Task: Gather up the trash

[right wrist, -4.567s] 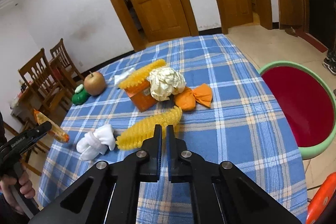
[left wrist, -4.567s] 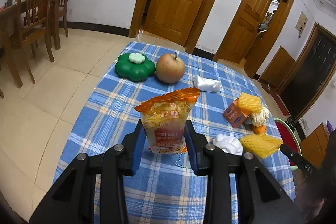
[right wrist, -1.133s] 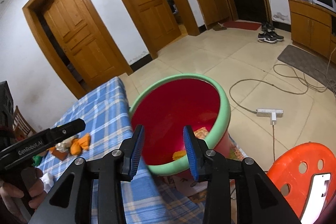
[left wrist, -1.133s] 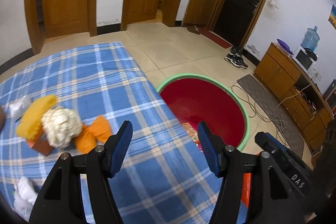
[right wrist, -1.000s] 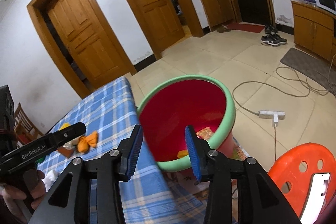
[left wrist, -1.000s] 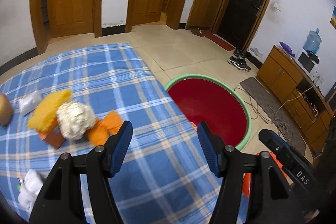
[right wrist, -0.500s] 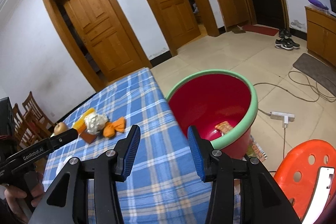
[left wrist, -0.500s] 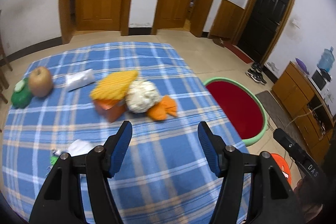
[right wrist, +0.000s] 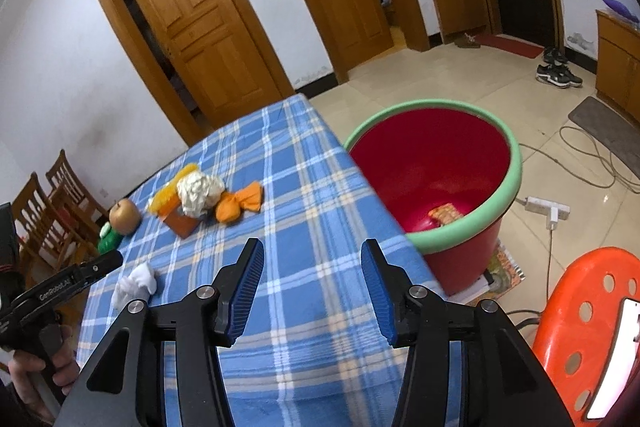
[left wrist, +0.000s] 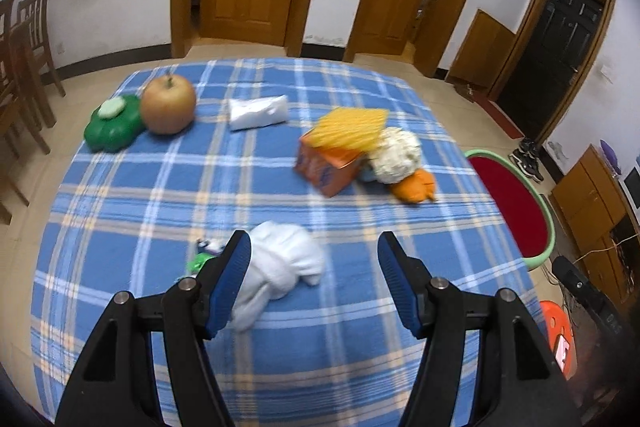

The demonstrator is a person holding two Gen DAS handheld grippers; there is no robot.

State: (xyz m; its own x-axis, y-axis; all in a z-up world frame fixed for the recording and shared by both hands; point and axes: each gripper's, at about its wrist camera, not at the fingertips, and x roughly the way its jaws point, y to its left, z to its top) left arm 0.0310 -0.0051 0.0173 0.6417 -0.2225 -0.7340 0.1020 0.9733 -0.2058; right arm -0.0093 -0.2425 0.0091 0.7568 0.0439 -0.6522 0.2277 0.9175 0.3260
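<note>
White on blue check: crumpled tissue (left wrist: 286,267) on the near part of the tablecloth (left wrist: 160,195), partly hidden behind the left finger of the left gripper (left wrist: 312,247), with a small green-and-white scrap (left wrist: 202,255) just to its left. Runs long from near-left to far-right, so sits off-centre in the jaws, crowding the left pad and well clear of the right one. Left gripper spread wide, pressing on nothing, tilted down at the cloth. Probably calls for a small shift left and a slight roll before closing across the wad. Farther right and farther off, the orange box pile (left wrist: 328,167), touched by neither tool. Right gripper (right wrist: 312,251) hanging over the near right edge of the table, jaws opening with nothing between them, well apart from the tissue, so clearly the left hand's pick. Beside the table at far right, the red bucket (right wrist: 516,163) with a wrapper already inside. Against half a second ago: tissue then small at the left view's lower left, now up against the finger; bucket then nearer the middle of the right view, now off to its right.
</note>
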